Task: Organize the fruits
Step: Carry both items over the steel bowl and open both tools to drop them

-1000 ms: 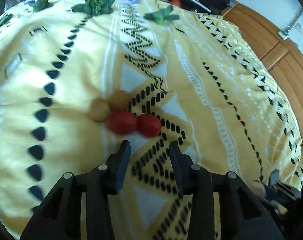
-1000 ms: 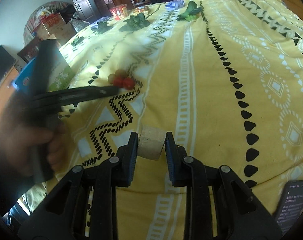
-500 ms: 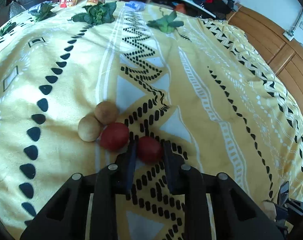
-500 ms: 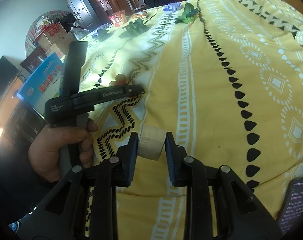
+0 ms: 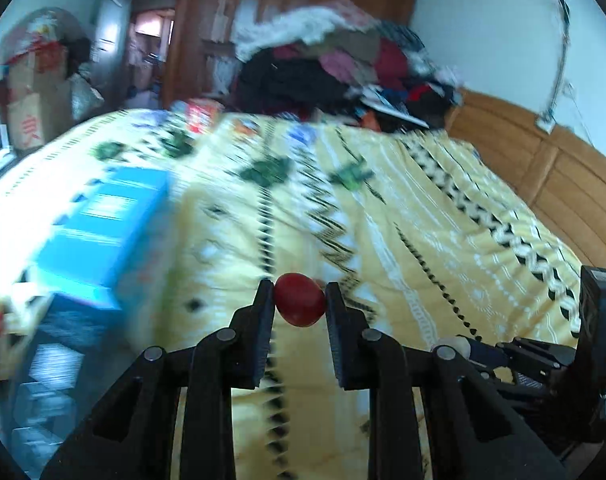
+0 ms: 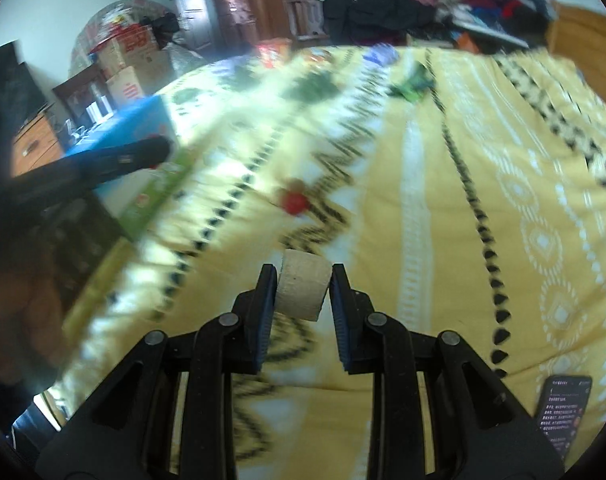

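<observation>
Yellow patterned bedspread (image 5: 443,248) fills the left wrist view, blurred. The left gripper (image 5: 299,300) has its fingers (image 5: 263,312) clenched on a red fruit (image 5: 299,299), held clear above the cloth; the fruit is roundish, slightly wider across the fingers than tall. To the left, near, stands a blue box (image 5: 103,236) on the bed. Green leafy items (image 5: 263,172) lie farther up the spread, with small packets beyond them and a heap of clothes (image 5: 335,68) at the far end. A wooden headboard (image 5: 543,184) bounds the right side. At lower right the other gripper's black frame shows. The bedspread straight ahead of the fruit is open.

Right wrist view: the right gripper (image 6: 303,292) has its fingers (image 6: 265,300) clamped on a pale cork-like cylinder (image 6: 303,292); its long axis runs away from the camera, up and a little left, flat end toward the lens. Ahead on the spread sits another red fruit (image 6: 294,202) with a tan one just behind it, too blurred to tell more. The left gripper's dark body crosses at left in front of the blue box, a hand (image 6: 27,320) below it. A phone (image 6: 561,412) lies at the lower right near the bed's edge. Cartons stand beyond the bed's far left side.
</observation>
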The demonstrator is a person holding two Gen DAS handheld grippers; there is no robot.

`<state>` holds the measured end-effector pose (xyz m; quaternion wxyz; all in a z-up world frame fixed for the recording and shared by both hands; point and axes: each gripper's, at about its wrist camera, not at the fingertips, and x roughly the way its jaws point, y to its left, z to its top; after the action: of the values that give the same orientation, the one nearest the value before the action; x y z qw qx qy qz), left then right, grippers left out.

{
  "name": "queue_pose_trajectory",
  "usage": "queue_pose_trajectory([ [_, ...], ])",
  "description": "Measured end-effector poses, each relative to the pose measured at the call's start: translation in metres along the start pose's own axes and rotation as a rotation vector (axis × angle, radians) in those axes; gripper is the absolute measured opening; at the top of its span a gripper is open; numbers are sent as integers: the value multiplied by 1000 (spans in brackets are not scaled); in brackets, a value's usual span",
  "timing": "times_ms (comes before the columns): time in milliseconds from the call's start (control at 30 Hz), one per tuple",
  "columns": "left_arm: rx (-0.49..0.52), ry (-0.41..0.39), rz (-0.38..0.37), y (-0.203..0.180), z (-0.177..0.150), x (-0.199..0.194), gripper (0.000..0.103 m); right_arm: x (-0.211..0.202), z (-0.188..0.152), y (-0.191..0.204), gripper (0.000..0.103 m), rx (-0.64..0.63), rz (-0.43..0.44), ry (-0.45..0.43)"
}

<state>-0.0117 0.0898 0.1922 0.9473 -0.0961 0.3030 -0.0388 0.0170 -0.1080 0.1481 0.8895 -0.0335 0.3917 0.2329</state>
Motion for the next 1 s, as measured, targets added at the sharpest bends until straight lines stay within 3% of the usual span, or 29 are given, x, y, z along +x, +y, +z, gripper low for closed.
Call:
queue_pose_trajectory([
  [200, -92, -107, 203, 98, -1, -121, 25, -20, 36, 113, 27, -154, 86, -44],
  [400, -228, -170, 368, 194, -21, -203, 25, -29, 50, 233, 27, -315, 181, -68],
  [533, -300, -161, 419, 240, -41, -225, 25, -24, 50, 296, 27, -395, 233, -52],
  [733, -364, -108, 444, 276, -75, -227, 25, -4, 43, 374, 27, -447, 339, 35],
  [867, -403, -73, 454, 298, -96, -231, 25, 21, 35, 398, 27, -406, 424, 148],
  [1000, -426, -54, 458, 309, -104, -231, 25, 37, 28, 407, 27, -399, 445, 215],
])
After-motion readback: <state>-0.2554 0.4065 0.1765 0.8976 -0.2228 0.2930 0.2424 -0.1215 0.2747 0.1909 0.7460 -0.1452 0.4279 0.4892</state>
